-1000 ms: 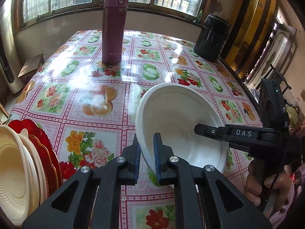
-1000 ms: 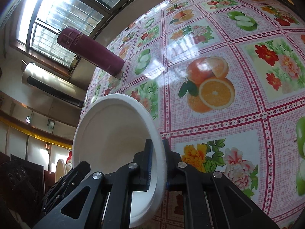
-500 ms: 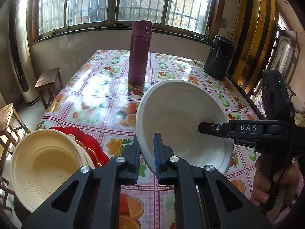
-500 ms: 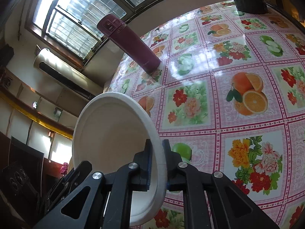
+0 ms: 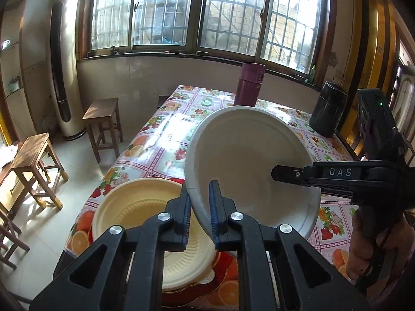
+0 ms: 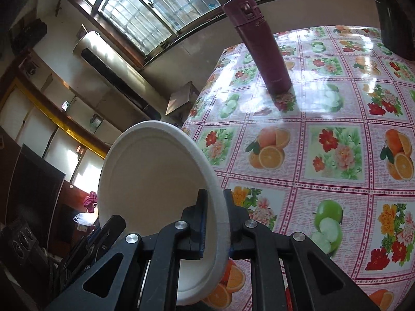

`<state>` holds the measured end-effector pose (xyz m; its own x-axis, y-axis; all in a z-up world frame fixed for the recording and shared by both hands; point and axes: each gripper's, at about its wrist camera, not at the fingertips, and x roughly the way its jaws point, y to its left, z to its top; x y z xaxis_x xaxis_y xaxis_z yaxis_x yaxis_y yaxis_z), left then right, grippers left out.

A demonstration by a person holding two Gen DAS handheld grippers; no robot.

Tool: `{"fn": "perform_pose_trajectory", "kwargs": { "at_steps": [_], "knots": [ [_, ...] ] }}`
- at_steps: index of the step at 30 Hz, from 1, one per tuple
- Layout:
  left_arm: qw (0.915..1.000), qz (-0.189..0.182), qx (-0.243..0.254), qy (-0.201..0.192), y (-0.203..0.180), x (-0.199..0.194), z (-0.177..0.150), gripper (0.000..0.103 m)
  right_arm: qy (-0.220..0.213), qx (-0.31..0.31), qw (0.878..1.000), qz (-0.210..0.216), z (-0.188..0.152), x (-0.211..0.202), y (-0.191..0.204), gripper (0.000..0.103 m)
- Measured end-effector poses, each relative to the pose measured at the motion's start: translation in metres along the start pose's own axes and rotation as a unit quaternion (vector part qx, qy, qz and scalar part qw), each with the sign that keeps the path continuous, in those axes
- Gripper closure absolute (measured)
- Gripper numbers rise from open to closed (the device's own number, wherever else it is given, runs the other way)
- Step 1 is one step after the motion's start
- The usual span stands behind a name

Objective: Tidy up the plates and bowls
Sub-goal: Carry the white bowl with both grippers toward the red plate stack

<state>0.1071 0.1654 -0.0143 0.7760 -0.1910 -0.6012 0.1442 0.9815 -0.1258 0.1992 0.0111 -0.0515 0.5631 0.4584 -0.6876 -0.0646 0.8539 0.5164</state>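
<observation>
A white bowl hangs tilted in the air above the table, held by both grippers. My left gripper is shut on its near rim. My right gripper is shut on the opposite rim of the bowl; it also shows in the left wrist view, reaching in from the right. Below the bowl, at the table's near left corner, a cream plate lies on top of red plates.
The flowered tablecloth covers the table. A maroon flask and a black canister stand at the far side. Wooden stools stand on the floor left of the table. A tall air conditioner stands by the window.
Both grippers have lifted the white bowl and carried it back toward the near left corner, over the plate stack. The stack now sits right under the bowl.
</observation>
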Motion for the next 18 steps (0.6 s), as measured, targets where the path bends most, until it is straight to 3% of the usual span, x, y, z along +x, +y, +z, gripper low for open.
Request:
{"fn": "perform_pose_trajectory", "kwargs": {
  "at_steps": [10,18],
  "knots": [
    [0.9983,0.032,-0.047,0.011,0.047,0.002,-0.009,0.092,0.039,-0.056,0.998,-0.004,-0.010,0.042,0.050,0.089],
    [0.9969,0.037,-0.059,0.037,0.058,0.010,-0.023,0.092,0.071,-0.073,0.995,-0.017,-0.029,0.067,0.057,0.085]
  ]
}}
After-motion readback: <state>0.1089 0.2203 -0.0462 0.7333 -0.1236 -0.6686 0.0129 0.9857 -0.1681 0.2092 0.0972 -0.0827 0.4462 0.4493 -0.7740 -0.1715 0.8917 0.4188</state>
